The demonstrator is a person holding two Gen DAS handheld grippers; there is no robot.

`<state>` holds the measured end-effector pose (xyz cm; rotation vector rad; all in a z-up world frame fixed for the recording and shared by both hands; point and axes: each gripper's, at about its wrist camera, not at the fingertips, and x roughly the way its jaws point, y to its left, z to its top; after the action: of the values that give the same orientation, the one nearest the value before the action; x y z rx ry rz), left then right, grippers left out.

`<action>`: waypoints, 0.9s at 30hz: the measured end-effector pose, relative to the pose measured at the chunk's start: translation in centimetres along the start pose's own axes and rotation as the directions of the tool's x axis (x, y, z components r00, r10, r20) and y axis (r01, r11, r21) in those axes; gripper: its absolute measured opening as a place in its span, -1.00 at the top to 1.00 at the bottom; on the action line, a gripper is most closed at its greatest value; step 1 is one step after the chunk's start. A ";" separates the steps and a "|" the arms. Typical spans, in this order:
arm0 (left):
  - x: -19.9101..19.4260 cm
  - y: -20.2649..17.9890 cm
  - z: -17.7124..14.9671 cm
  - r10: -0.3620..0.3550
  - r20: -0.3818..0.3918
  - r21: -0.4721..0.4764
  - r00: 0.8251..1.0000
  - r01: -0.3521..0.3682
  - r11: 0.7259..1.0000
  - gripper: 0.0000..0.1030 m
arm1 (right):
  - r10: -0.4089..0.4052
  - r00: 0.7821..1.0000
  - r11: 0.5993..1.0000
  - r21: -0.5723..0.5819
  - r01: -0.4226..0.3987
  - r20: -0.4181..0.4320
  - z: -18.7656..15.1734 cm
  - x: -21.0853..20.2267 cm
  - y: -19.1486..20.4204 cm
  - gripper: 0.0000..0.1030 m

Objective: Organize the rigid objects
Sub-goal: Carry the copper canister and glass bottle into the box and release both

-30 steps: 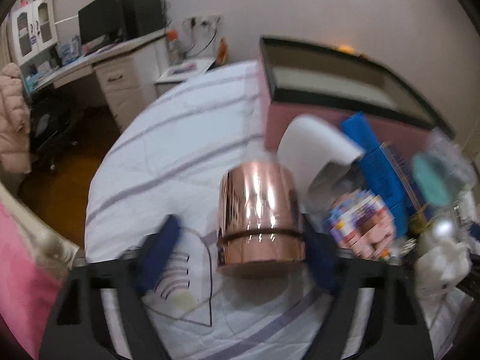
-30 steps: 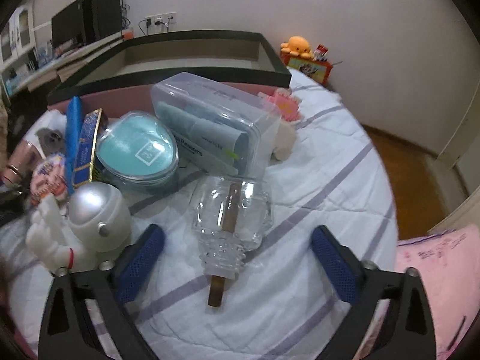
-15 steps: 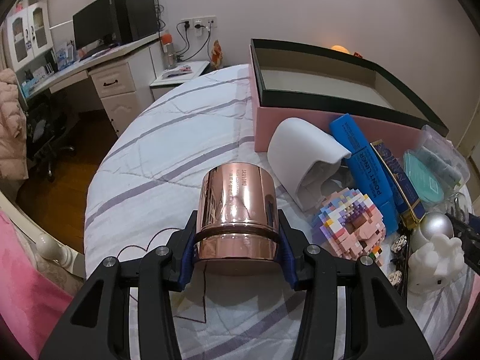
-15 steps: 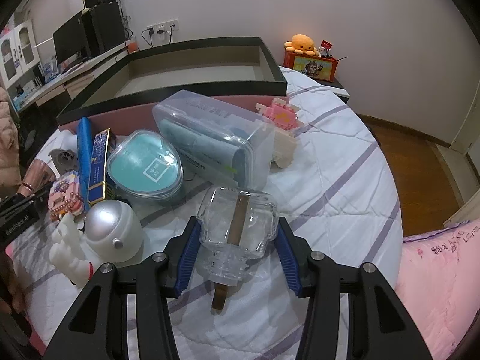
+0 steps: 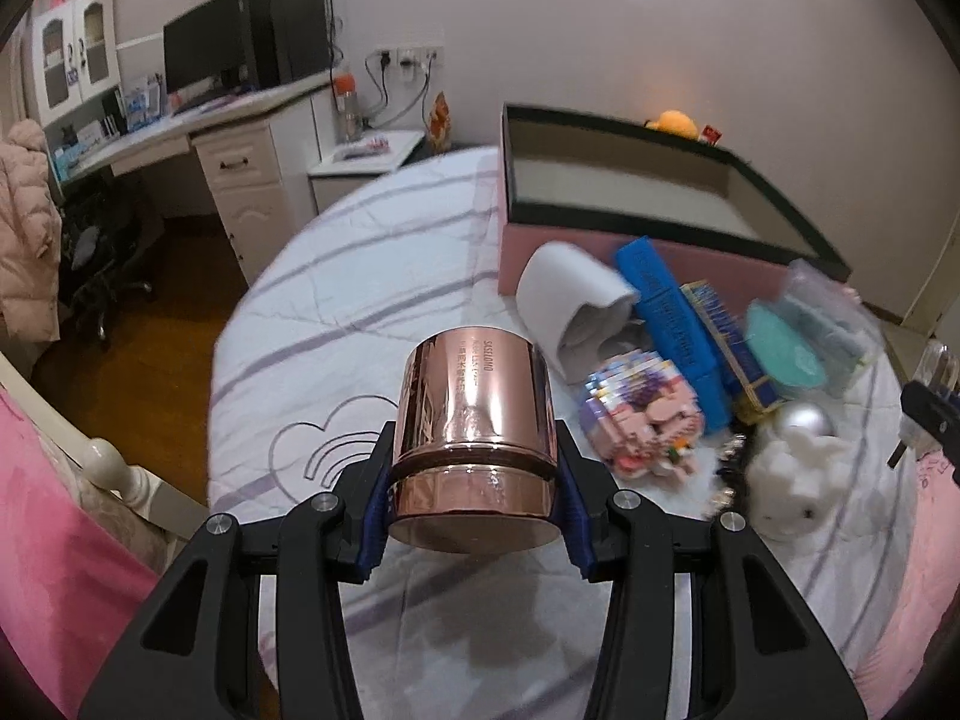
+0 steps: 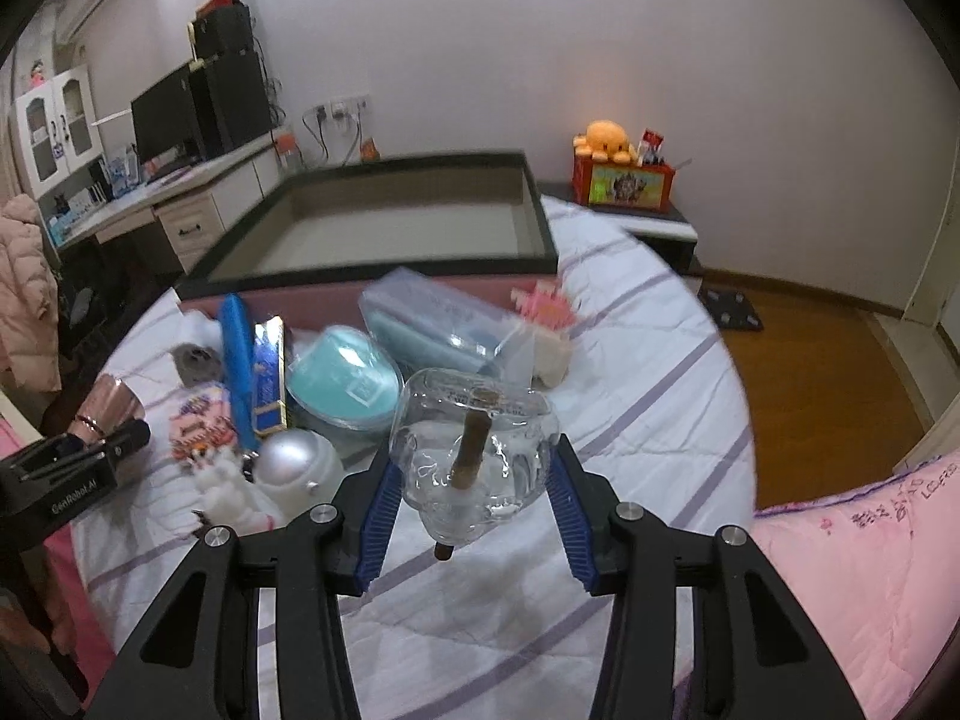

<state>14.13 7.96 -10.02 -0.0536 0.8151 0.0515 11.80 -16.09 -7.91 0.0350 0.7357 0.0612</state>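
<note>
Jaws clamp the copper cup (image 5: 474, 438); right wrist alone shows the glass bottle (image 6: 474, 450).

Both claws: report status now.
Left claw shut on copper cup. Right claw shut on glass bottle. Both lifted off bed. Open box ahead, path clear.

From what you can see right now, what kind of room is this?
Most likely a bedroom that also serves as a study. The things lie on a bed with a striped white quilt, a desk with a monitor stands by the wall, and a plush toy sits on a low cabinet.
</note>
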 end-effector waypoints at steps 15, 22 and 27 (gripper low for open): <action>-10.9 -3.7 1.4 -0.043 0.274 0.083 0.961 0.021 0.996 0.09 | 0.023 0.971 0.999 -0.045 -0.013 0.238 1.3 -9.7 0.5 0.07; -13.3 -4.7 1.3 -0.060 0.334 0.105 0.941 0.026 0.994 0.09 | 0.032 0.951 0.998 -0.054 -0.016 0.308 1.0 -12.0 0.6 0.07; -14.0 -4.9 1.0 -0.060 0.355 0.109 0.933 0.022 0.994 0.09 | 0.036 0.942 0.998 -0.063 -0.016 0.334 0.8 -12.6 1.1 0.06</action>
<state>5.58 2.81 1.03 0.0366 0.4493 -0.0212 2.99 -15.88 1.19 -0.0024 0.3912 0.0999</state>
